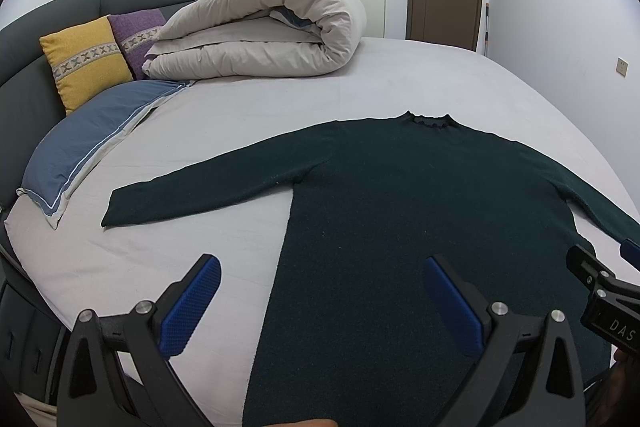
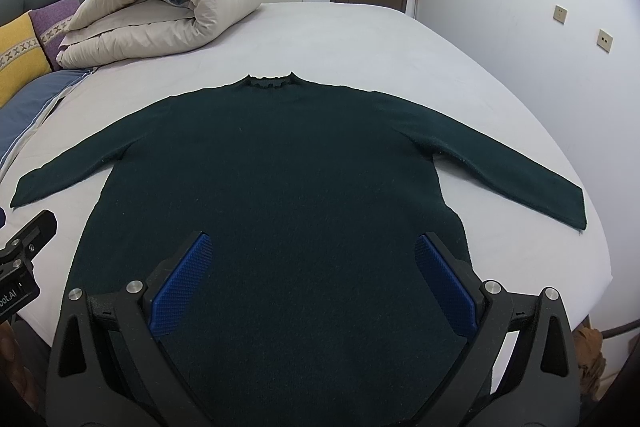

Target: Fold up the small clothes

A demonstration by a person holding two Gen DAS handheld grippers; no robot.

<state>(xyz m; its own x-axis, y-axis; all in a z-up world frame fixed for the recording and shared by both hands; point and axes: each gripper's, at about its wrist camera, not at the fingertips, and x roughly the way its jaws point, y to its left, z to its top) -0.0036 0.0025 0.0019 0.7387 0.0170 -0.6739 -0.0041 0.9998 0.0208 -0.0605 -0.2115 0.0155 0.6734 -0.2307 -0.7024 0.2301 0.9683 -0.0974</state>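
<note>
light: even, soft | focus: sharp | edges: fisheye-bent, dark corners

Black claw (image 2: 313,251), blue textured pads (image 2: 182,281)

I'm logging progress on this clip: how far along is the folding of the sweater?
Done: the dark green sweater lies flat on the bed, both sleeves spread out. In hand: nothing; the left gripper and right gripper are both open above its lower body. Left: every fold.
</note>
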